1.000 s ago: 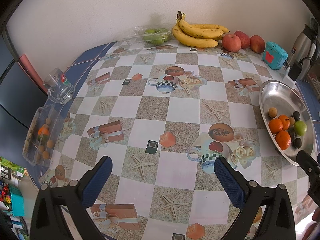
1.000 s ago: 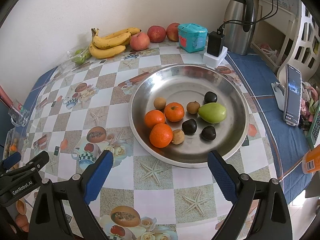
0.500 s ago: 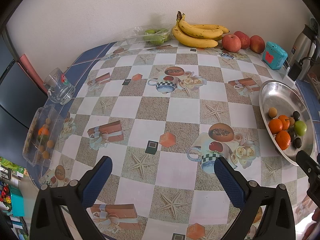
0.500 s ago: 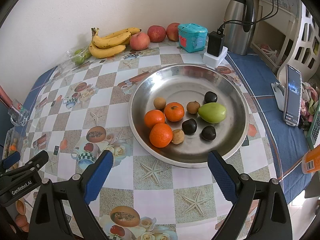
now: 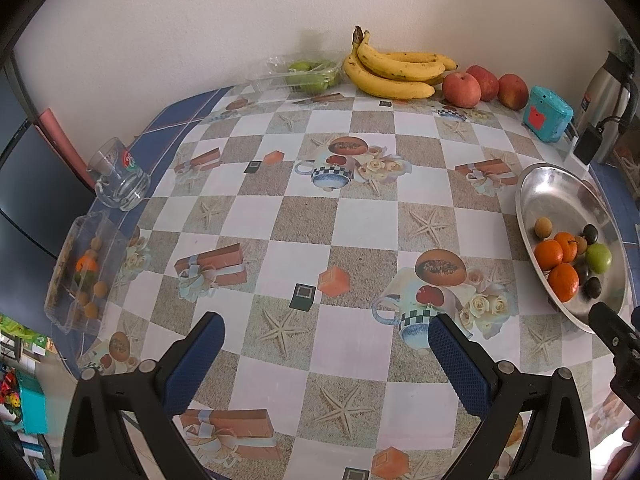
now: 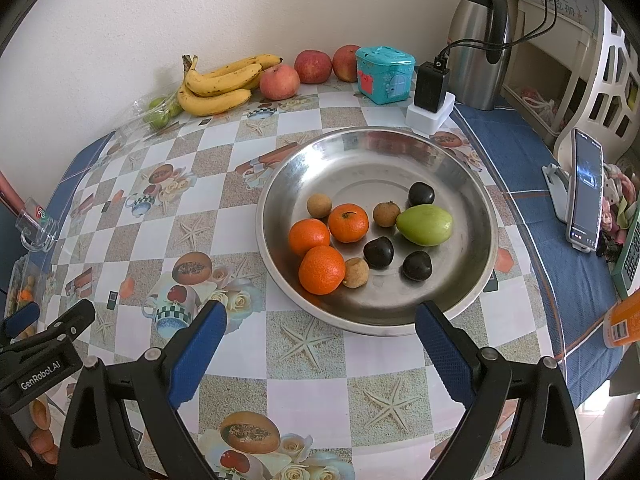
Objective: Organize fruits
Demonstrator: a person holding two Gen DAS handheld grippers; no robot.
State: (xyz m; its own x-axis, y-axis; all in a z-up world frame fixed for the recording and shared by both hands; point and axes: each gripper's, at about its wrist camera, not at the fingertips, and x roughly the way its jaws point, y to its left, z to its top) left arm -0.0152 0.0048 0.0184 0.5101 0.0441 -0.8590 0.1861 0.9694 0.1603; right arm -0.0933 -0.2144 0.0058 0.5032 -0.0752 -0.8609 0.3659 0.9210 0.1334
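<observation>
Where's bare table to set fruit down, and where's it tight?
Widest bare patch: mid-table between the glass, bananas and bowl. The bowl's far half is bare too. Crowded: the wall row, bananas through apples to kettle, and the bowl's near half.

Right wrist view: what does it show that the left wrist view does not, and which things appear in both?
Only the right wrist view shows the phone on its stand and the whole kettle. Only the left wrist view shows the whole glass mug and the clear box of small fruits plainly. Both show the steel bowl, bananas, apples and the teal box.
</observation>
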